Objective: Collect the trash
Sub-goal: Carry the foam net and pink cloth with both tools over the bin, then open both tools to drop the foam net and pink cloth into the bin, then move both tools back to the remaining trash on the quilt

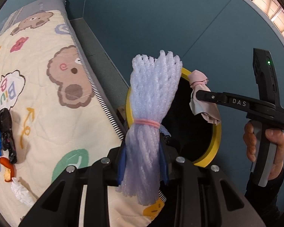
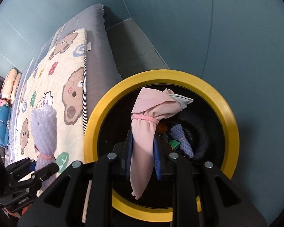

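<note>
My left gripper (image 1: 143, 162) is shut on a pale lilac foam-net bundle (image 1: 151, 98) tied with a pink band, held upright beside the bed's edge, just left of the bin; it also shows in the right wrist view (image 2: 44, 130). My right gripper (image 2: 143, 157) is shut on a pink cloth bundle (image 2: 147, 117) tied with a pink band, held over the mouth of the yellow-rimmed black bin (image 2: 231, 117). In the left wrist view the right gripper (image 1: 197, 96) holds the pink cloth (image 1: 198, 83) above the bin's rim (image 1: 215, 141). Another foam net (image 2: 183, 141) and scraps lie inside the bin.
A bed with a cream bear-print quilt (image 1: 53, 102) fills the left. On it lie a black and blue wrapper (image 1: 3, 132), an orange scrap (image 1: 7, 168) and a white crumpled tissue (image 1: 20, 191). A blue wall (image 1: 161, 19) stands behind the bin.
</note>
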`<state>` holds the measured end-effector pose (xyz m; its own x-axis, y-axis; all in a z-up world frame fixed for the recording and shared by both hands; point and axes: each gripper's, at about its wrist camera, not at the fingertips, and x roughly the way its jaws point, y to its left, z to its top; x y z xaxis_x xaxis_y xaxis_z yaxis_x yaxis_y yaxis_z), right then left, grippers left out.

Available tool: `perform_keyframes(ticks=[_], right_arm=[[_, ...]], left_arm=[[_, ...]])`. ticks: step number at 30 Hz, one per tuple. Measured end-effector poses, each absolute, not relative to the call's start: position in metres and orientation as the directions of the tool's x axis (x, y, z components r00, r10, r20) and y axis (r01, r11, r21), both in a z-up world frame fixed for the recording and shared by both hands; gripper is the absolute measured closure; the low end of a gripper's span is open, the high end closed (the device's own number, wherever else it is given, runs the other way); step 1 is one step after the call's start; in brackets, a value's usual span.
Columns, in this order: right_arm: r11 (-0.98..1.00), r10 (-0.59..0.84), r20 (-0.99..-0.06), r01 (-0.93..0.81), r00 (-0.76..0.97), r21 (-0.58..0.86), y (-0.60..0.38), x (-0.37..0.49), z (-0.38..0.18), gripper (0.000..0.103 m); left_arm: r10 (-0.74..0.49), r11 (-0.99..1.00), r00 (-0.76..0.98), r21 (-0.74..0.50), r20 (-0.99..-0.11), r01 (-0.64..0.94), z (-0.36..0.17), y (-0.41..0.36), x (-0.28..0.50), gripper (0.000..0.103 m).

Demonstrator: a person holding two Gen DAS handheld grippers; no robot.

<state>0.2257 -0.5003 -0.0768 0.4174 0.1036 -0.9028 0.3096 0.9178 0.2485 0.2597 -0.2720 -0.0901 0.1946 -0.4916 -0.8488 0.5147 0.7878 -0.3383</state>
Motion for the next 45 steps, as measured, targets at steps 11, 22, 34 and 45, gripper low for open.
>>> perform_keyframes(ticks=[11,22,34,45], right_arm=[[0.905,0.100,-0.907,0.341,0.409,0.254,-0.524,0.222,-0.086,0.083],[0.895,0.093,-0.908,0.366,0.409,0.256,-0.536,0.224,-0.089,0.083],[0.878,0.054,-0.894,0.405,0.444,0.254,-0.542,0.217,-0.073,0.066],[0.892,0.083,-0.894,0.366,0.441,0.264,-0.518,0.218,-0.065,0.055]], left_arm=[[-0.506,0.758,0.137,-0.363,-0.851,0.542,-0.105,-0.311,0.262,0.075],[-0.516,0.739,0.094,-0.387,-0.851,0.551,-0.124,-0.328,0.264,0.073],[-0.527,0.760,0.140,-0.392,-0.838,0.518,-0.117,-0.314,0.259,0.036],[-0.499,0.804,0.200,-0.364,-0.844,0.470,-0.111,-0.263,0.268,0.023]])
